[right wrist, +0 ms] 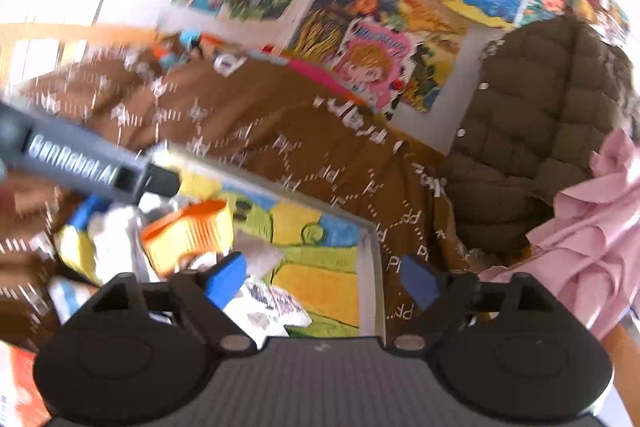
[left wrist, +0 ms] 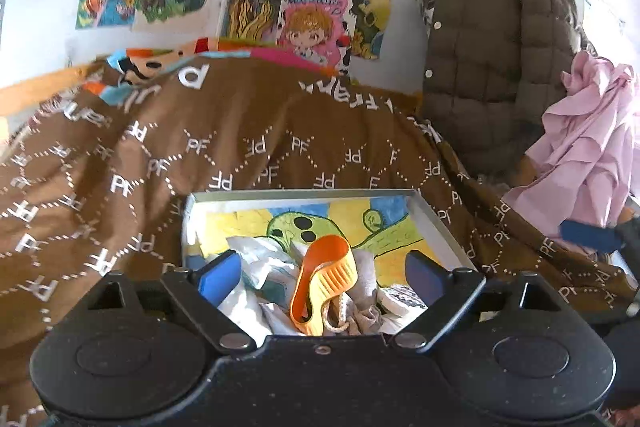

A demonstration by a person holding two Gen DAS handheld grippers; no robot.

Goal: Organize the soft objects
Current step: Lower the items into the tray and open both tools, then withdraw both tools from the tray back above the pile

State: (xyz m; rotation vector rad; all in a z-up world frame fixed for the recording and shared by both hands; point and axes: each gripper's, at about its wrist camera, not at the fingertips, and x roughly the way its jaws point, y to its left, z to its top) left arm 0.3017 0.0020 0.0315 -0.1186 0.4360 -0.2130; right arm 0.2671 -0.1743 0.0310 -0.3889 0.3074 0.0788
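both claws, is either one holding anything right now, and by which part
Nothing is held. The left claw and the right claw both stand open above the tray, with the orange band lying loose.

A bed covered by a brown monogram blanket point(left wrist: 280, 131) carries a shallow open box point(left wrist: 436, 223).

The blanket point(left wrist: 280, 147) is soft brown cloth. The box point(left wrist: 432, 211) looks like smooth card. The orange strap point(left wrist: 324, 283) is shiny plastic.
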